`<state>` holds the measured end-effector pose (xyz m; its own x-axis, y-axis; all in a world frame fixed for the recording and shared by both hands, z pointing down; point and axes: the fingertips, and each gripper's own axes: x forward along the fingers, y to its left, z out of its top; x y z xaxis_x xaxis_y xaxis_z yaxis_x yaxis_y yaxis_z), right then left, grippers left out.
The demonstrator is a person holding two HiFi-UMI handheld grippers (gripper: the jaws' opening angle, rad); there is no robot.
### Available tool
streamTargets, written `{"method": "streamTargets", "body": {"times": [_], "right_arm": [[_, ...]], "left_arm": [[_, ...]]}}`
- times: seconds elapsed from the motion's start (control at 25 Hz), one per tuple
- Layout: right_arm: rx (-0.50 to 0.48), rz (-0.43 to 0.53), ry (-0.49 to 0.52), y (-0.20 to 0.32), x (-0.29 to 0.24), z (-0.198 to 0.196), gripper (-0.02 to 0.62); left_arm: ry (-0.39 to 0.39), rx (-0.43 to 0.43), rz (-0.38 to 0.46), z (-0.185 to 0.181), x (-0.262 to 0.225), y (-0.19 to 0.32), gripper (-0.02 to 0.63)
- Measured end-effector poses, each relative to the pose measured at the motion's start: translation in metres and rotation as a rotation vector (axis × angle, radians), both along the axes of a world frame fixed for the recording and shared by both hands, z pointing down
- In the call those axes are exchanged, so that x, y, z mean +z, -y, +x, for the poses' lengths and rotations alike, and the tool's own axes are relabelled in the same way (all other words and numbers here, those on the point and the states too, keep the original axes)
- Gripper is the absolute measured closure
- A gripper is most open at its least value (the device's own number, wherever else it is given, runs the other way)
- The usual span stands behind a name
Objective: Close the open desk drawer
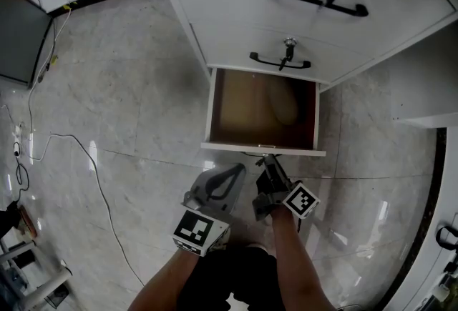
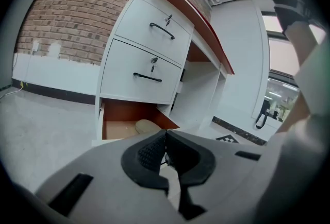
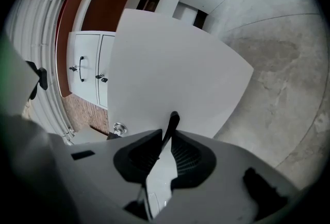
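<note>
Pale marble floor [image 1: 129, 124] surrounds a white desk pedestal [image 1: 236, 9], and a thin cable [image 1: 93, 159] trails across it well to the left. The head view looks straight down into the bottom drawer [image 1: 262, 148], which stands pulled out toward the person while the two drawers above it sit flush. Its inside is brown wood, and a rounded beige object [image 1: 285, 104] lies toward the far right corner.

Only the right gripper view shows the grip. The right gripper [image 3: 167, 138] is clenched on the black drawer handle [image 3: 174, 120], the bar running up between its ribbed pads against the white drawer front [image 3: 170, 73], with the lock [image 3: 119, 128] just to the left. From above, that gripper [image 1: 268, 170] meets the near edge of the drawer.

The left gripper view shows the pedestal from low down, backed by a brick wall [image 2: 67, 12], with the drawer [image 2: 124, 115] open at floor level. The left gripper [image 2: 165, 138] has its jaws pressed together on nothing and hangs just left of the right one, apart from the drawer. A key [image 1: 288, 48] hangs in the middle drawer's lock.
</note>
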<state>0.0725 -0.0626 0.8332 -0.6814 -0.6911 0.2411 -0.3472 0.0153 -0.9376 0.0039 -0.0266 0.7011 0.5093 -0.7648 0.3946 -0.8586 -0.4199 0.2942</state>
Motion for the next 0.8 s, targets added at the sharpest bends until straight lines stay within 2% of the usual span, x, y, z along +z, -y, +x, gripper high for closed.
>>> {"method": "streamTargets", "body": {"times": [0.24,0.52,0.8], "right_arm": [[-0.043,0.025,0.016,0.006,-0.002,-0.002,0.534],[-0.004,0.023,0.006,0.026,0.000,-0.003,0.534],[0.029,0.017,0.014,0.045,0.001,-0.007,0.535]], "left_arm": [[-0.015,-0.017,0.011,0.001,0.002,0.008,0.597],[-0.023,-0.020,0.039,0.001,0.003,0.016,0.597],[-0.005,-0.027,0.029,-0.012,0.009,0.021,0.597]]}}
